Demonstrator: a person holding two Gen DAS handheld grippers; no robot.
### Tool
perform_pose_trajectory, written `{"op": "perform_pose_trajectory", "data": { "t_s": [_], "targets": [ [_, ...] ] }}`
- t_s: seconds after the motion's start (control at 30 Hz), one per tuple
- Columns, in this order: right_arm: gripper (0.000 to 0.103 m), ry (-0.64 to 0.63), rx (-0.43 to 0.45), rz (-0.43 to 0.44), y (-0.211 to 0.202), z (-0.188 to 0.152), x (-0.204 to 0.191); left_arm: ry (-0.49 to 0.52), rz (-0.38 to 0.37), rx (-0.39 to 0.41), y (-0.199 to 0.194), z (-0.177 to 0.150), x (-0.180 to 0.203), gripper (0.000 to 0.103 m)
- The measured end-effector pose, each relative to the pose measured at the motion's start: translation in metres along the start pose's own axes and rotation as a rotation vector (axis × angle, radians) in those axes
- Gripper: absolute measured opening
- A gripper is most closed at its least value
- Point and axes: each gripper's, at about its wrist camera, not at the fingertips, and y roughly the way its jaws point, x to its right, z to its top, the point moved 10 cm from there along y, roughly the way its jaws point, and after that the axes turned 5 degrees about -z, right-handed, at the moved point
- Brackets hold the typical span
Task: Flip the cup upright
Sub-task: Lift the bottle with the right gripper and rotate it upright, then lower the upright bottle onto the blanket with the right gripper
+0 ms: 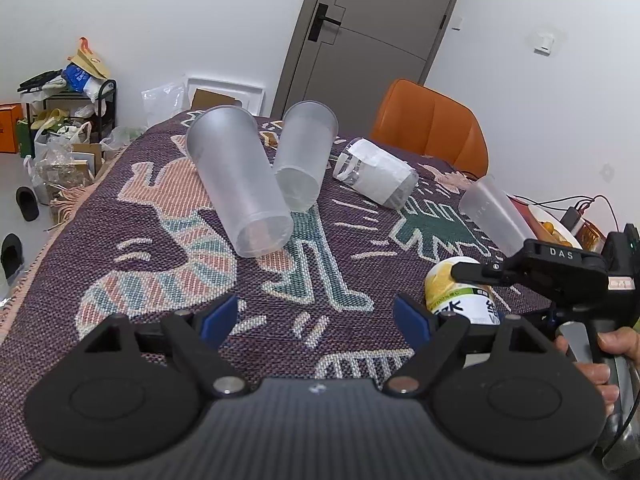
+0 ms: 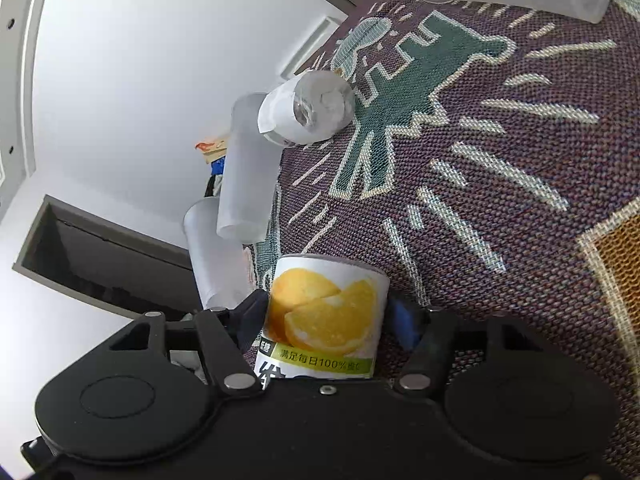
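Observation:
A white cup with an orange-fruit label (image 2: 324,316) lies on its side on the patterned tablecloth (image 2: 500,200); it also shows in the left wrist view (image 1: 460,292). My right gripper (image 2: 326,320) is shut on it, one finger on each side. My left gripper (image 1: 316,316) is open and empty, low over the cloth (image 1: 160,240). Two frosted cups (image 1: 240,184) (image 1: 304,156) lie on their sides ahead of it, with a paper-wrapped clear cup (image 1: 376,176) and another frosted cup (image 1: 492,212) lying further right.
An orange chair (image 1: 432,124) stands behind the table by a grey door (image 1: 372,28). A cluttered shelf and bags (image 1: 64,120) stand at the left. A plate with food (image 1: 556,228) and cables (image 1: 576,204) sit at the far right.

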Motion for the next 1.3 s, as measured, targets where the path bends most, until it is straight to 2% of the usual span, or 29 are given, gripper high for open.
{"op": "perform_pose_trajectory", "data": {
  "t_s": [0.1,0.33,0.47,0.67,0.77,0.87,0.97,1.3],
  "targets": [
    [0.059,-0.032,0.017,-0.008,-0.007,-0.002,-0.002,0.01,-0.001,0.008,-0.003,0.002,0.004,0.084],
    [0.059,-0.23,0.152,-0.023,-0.04,0.002,-0.025,0.028,-0.004,0.025,-0.009,0.006,0.014,0.084],
    [0.059,-0.369,0.227,-0.067,-0.056,-0.002,-0.041,0.036,-0.006,0.038,-0.014,0.007,0.018,0.084],
    [0.059,-0.657,0.353,-0.148,-0.068,-0.026,-0.074,0.033,-0.001,0.05,-0.021,0.006,0.018,0.084],
    [0.059,-0.748,0.423,-0.177,-0.07,-0.035,-0.085,0.023,0.003,0.057,-0.025,0.005,0.015,0.084],
    [0.059,-0.817,0.469,-0.167,-0.071,-0.044,-0.096,0.018,0.009,0.066,-0.031,0.004,0.011,0.084],
    [0.059,-0.872,0.494,-0.151,-0.071,-0.052,-0.107,0.007,0.015,0.074,-0.036,0.002,0.005,0.084],
    [0.059,-0.966,0.483,-0.167,-0.08,-0.072,-0.124,-0.044,0.038,0.091,-0.051,-0.004,-0.017,0.084]
  ]
}}
